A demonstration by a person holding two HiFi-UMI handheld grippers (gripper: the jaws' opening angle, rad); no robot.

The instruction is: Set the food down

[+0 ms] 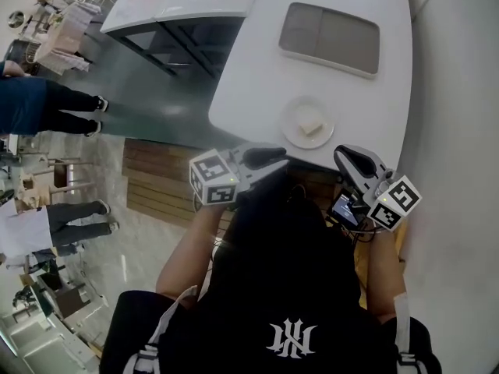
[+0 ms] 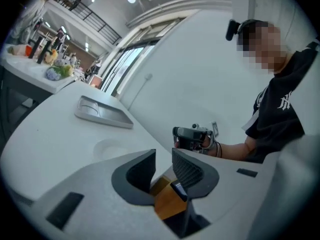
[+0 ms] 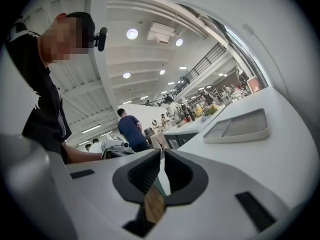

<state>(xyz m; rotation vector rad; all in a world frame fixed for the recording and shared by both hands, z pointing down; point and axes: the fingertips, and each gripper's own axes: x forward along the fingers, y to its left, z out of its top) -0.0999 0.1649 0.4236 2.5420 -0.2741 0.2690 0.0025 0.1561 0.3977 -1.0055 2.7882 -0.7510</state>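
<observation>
On the table (image 1: 257, 76) the food (image 1: 310, 125) lies on a plate (image 1: 290, 135), maybe why the left gripper (image 2: 163, 159), a bit open, and the right gripper (image 3: 162, 156), closed, hold nothing.

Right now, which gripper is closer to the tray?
Right. The right gripper sits almost straight below the tray in the head view; the left gripper is off to the tray's lower left, farther away.
</observation>
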